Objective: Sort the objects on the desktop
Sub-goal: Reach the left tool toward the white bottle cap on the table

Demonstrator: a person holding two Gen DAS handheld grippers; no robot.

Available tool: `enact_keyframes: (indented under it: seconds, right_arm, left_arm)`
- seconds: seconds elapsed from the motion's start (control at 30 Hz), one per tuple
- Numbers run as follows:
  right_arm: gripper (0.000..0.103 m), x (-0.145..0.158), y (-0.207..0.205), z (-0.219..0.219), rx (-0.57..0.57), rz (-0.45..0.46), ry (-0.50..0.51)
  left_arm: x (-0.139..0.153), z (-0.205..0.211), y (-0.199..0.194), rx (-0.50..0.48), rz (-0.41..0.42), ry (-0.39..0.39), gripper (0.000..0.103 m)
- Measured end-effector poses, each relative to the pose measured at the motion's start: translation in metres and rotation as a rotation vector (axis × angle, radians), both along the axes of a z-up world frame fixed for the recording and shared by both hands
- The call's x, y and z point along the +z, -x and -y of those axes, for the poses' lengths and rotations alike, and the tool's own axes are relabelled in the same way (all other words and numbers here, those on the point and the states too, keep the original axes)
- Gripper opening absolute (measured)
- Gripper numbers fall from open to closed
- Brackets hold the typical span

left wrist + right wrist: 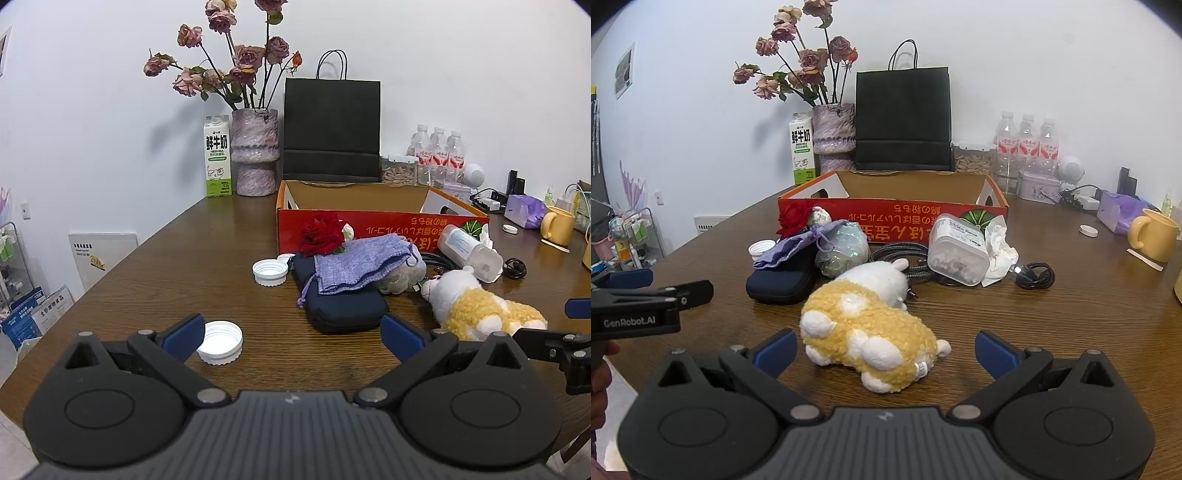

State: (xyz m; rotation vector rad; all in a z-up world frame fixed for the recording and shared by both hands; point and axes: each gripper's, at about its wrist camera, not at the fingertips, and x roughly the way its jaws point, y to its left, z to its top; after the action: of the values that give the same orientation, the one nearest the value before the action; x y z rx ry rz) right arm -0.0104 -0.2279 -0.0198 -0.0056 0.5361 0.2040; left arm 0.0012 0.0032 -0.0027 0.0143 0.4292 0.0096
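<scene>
A yellow and white plush toy (868,325) lies on the wooden table right before my right gripper (886,350), which is open and empty around its near end. The toy also shows in the left wrist view (476,306). My left gripper (291,336) is open and empty, low over the table, with a white cap (220,341) by its left finger. A dark blue case (340,299) lies ahead under a purple pouch (358,264) and a red rose (321,234). An open red cardboard box (894,218) stands behind the pile.
A second white cap (270,271), a clear jar on its side (956,251), crumpled tissue (999,247) and black cables (1034,275) lie near the box. A vase, milk carton, black bag (903,122) and bottles line the wall. A yellow mug (1154,236) stands right.
</scene>
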Motion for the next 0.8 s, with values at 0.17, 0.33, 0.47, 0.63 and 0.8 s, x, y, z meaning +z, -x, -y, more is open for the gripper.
enact_keyframes:
  seconds: [0.17, 0.33, 0.47, 0.63, 0.8]
  right_arm:
    - [0.103, -0.0001, 0.0001, -0.0003, 0.001, -0.001, 0.001]
    - [0.103, -0.0003, -0.0002, -0.0012, 0.001, -0.003, 0.0]
    - [0.103, -0.0004, 0.0003, -0.0024, 0.001, -0.004, -0.001]
    - [0.103, -0.0004, 0.0005, -0.0022, 0.001, -0.004, -0.001]
    - [0.103, -0.0005, 0.0012, -0.0029, 0.001, -0.005, -0.001]
  left_arm:
    - [-0.0001, -0.0003, -0.0002, -0.001, 0.0, 0.002, 0.103]
    - [0.0005, 0.0004, -0.0002, -0.001, -0.001, 0.003, 0.103]
    - [0.0003, 0.0004, -0.0002, -0.001, -0.001, 0.002, 0.103]
    - [0.0003, 0.0007, -0.0001, -0.002, -0.001, 0.003, 0.103]
    - [-0.0017, 0.0003, 0.0007, 0.0, -0.003, 0.004, 0.103]
